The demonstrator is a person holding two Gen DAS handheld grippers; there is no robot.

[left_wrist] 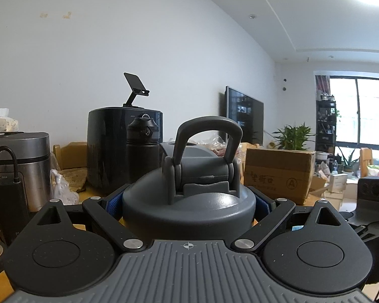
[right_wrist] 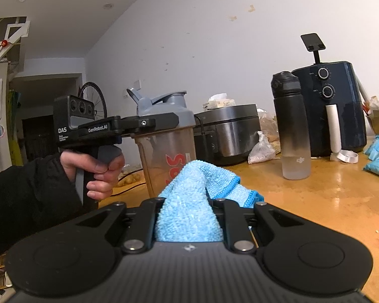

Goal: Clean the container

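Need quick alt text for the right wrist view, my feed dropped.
The right gripper is shut on a blue cloth, facing a shaker bottle clamped near its grey lid by the left gripper; a black water bottle stands on the wooden table.

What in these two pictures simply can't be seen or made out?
- Shaker bottle body: in the left wrist view only its lid shows; the left tongs hide everything below.
- Red lettering on the bottle, right wrist view: partly covered by the blue cloth.
- Right tongs tips: buried in the cloth.
- Cardboard box print, left wrist view: too small to read.
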